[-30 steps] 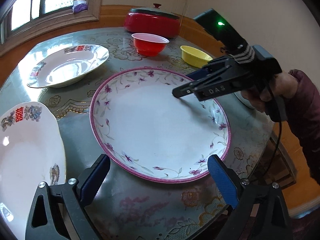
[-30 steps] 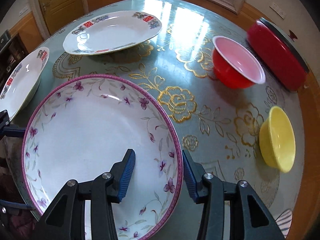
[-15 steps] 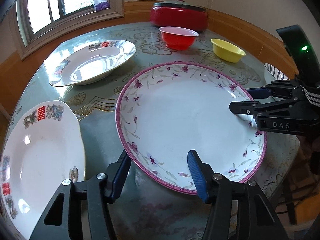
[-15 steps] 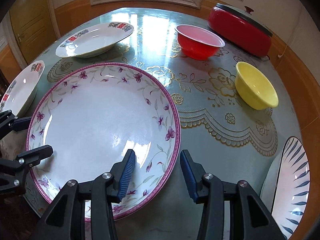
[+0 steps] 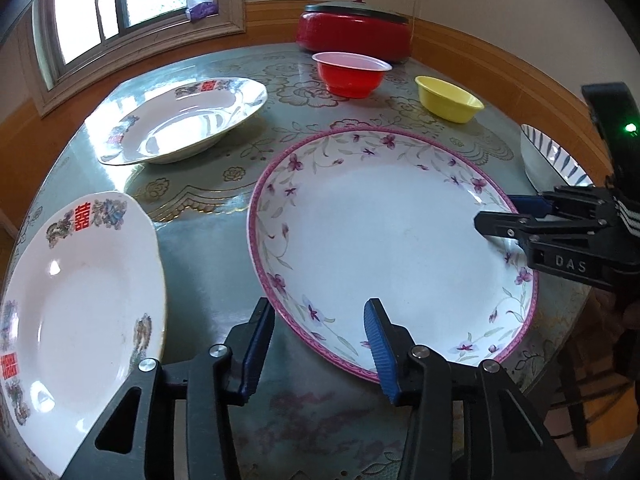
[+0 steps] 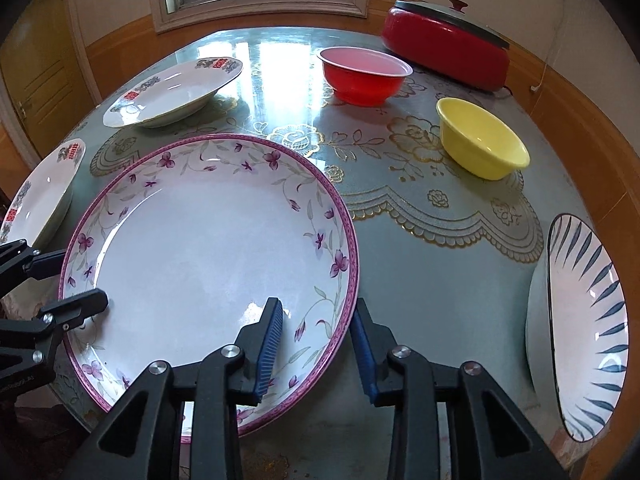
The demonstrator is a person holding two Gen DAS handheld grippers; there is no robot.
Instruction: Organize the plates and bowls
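Observation:
A large white plate with purple flowers and a pink rim (image 5: 380, 240) (image 6: 200, 260) lies on the round table. My left gripper (image 5: 318, 344) straddles its near-left rim, one finger outside and one over the plate; its jaws are closing and the pads do not press on the rim. My right gripper (image 6: 316, 344) straddles the opposite rim, also closing, with a gap still showing at the pads. Each gripper shows in the other's view: the right gripper (image 5: 498, 212) and the left gripper (image 6: 76, 280).
Two white plates with red characters (image 5: 80, 300) (image 5: 180, 120) lie to the left. Behind stand a red bowl (image 6: 364, 76), a yellow bowl (image 6: 480, 140) and a red lidded pot (image 6: 444, 52). A blue-striped bowl (image 6: 580, 320) sits at the right table edge.
The left jaws have narrowed around the flowered plate's rim. The right gripper has slid outward to the plate's far rim, rolled level, and its jaws have narrowed too.

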